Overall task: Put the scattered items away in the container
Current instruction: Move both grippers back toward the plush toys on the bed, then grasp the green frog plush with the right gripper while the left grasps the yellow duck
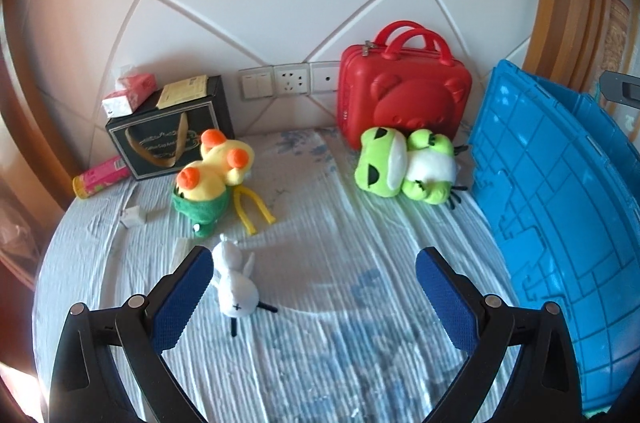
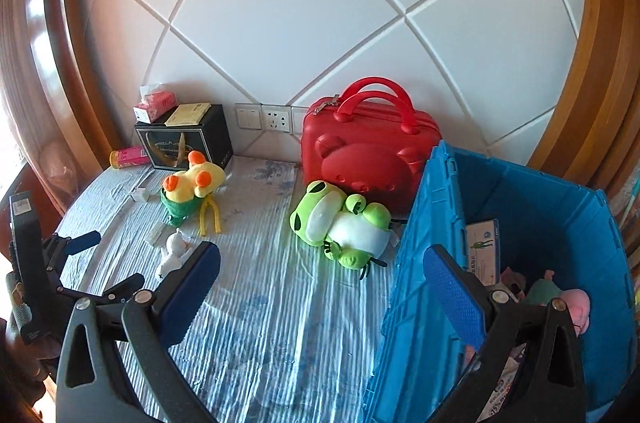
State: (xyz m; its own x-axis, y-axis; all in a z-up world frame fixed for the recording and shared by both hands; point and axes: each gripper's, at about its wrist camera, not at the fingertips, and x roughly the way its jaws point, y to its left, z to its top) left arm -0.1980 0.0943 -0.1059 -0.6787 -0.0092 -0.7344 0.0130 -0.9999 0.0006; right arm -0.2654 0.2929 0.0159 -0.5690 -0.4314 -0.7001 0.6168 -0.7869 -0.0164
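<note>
A small white plush rabbit point(image 1: 234, 287) point(image 2: 173, 255) lies on the blue striped cloth, just inside the left finger of my open left gripper point(image 1: 314, 297). Farther back lie a yellow plush duck point(image 1: 212, 171) point(image 2: 192, 185) in a green wrap and a green frog plush point(image 1: 404, 167) point(image 2: 340, 223). The blue plastic crate point(image 1: 560, 191) point(image 2: 416, 287) stands at the right and holds a pink plush point(image 2: 578, 305), a card and papers. My right gripper point(image 2: 320, 295) is open and empty, its right finger over the crate's near wall. In the right wrist view, the left gripper point(image 2: 100, 263) shows at the far left.
A red bear-faced case point(image 1: 400, 99) point(image 2: 364, 151) stands against the white padded wall behind the frog. A black gift box point(image 1: 172, 135) with a tissue pack point(image 1: 128, 95) on top sits back left, a pink tube point(image 1: 102, 177) beside it. A small white box point(image 1: 132, 217) lies near the duck.
</note>
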